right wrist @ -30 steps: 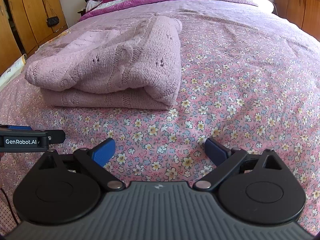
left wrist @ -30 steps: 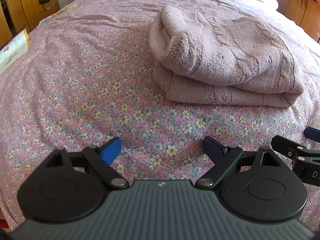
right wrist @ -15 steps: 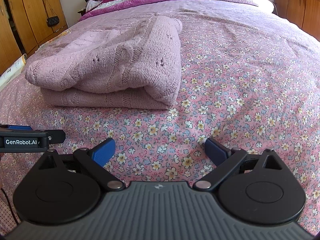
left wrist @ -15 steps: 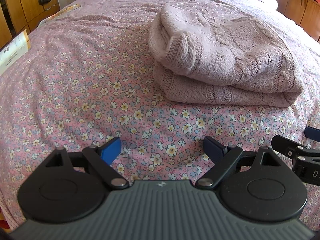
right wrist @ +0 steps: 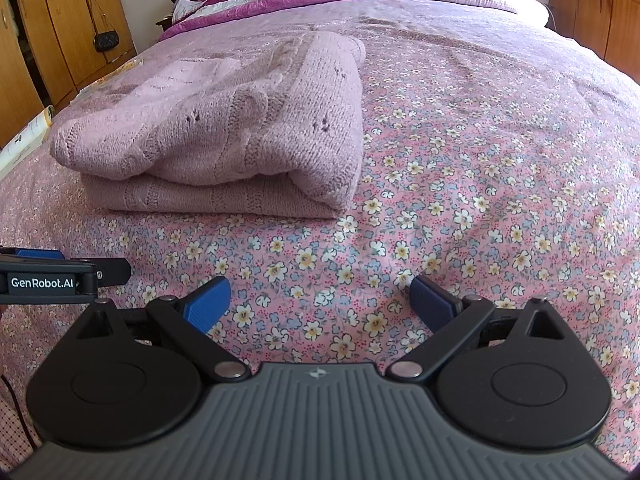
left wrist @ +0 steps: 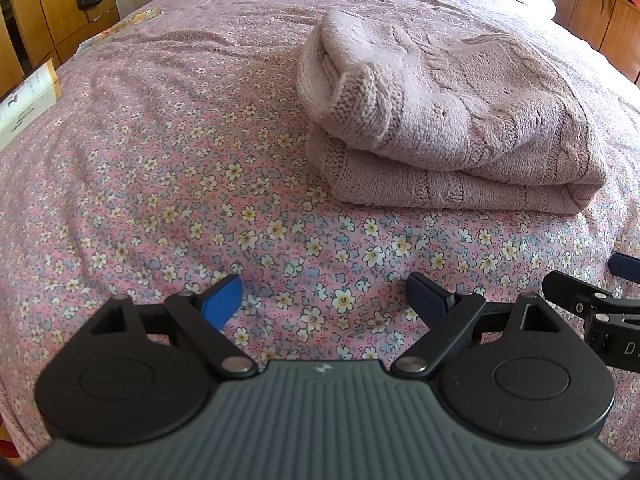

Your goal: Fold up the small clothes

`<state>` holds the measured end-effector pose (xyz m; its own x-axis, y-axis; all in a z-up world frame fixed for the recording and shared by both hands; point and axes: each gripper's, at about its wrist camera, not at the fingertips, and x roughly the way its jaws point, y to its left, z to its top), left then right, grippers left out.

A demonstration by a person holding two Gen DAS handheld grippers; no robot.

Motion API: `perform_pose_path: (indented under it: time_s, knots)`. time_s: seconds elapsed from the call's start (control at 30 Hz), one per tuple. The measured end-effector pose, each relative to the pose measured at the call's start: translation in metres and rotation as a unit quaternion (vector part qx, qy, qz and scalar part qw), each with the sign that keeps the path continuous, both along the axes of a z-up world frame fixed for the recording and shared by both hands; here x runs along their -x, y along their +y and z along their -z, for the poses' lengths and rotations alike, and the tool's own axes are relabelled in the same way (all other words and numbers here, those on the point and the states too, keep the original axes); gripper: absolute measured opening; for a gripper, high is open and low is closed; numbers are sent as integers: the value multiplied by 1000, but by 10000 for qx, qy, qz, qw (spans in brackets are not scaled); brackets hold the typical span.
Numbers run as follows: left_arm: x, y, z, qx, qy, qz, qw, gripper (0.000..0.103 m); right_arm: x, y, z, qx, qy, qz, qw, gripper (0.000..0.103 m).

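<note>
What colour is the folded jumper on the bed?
The jumper is pale dusty pink, plain knit. It shows best in the right wrist view.

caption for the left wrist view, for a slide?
Left gripper open and empty above the floral bedspread, with the folded pink knit sweater lying just ahead.
</note>
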<state>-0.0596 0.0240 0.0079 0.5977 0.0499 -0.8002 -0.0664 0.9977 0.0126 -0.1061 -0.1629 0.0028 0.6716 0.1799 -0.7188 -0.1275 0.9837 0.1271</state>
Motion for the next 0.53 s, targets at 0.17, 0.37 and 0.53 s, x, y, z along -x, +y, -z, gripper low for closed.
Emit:
perform_pose_path:
  time_s: [0.17,0.37,0.53]
  knots:
    - [0,0,0,1,0,1,10000,90,0,0,0,-3,0,1,10000,100]
    - [0,0,0,-2,5,0,10000,91,0,0,0,-1,4,1,10000,100]
    - [-1,1,0,-4,17,-1,10000,91,0,-1,0,-14,18,-12,10000,100]
